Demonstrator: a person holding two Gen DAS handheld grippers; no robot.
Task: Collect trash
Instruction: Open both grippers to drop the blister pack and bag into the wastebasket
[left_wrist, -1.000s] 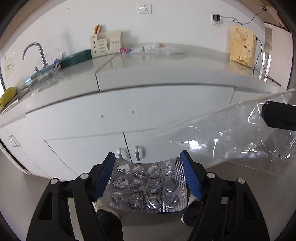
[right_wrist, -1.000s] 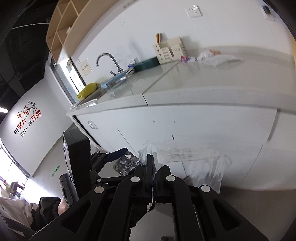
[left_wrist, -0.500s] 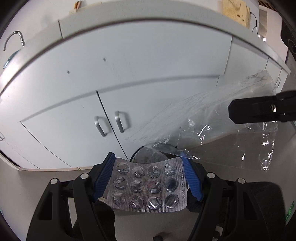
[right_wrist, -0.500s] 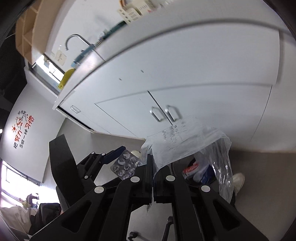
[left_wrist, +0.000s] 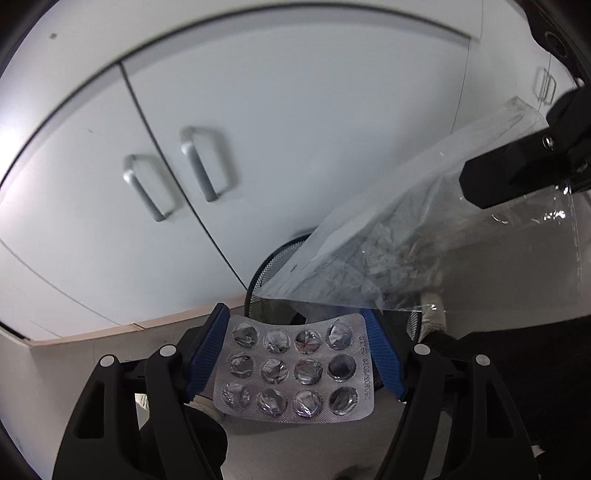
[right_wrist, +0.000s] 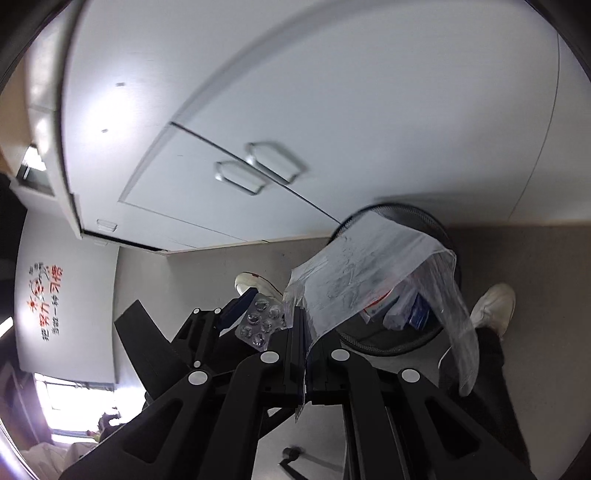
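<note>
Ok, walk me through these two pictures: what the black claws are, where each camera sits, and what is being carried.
No robot here: a person carries two hand-held grippers, each with a wide-angle camera looking along its fingers. In the left camera's picture, the left gripper clamps an empty pill sheet. In the right camera's picture, the right gripper is shut on a clear plastic bag. Below both stands a black mesh bin on the floor, already holding some packaging, in front of white cupboard doors. White shoes show beside it.
</note>
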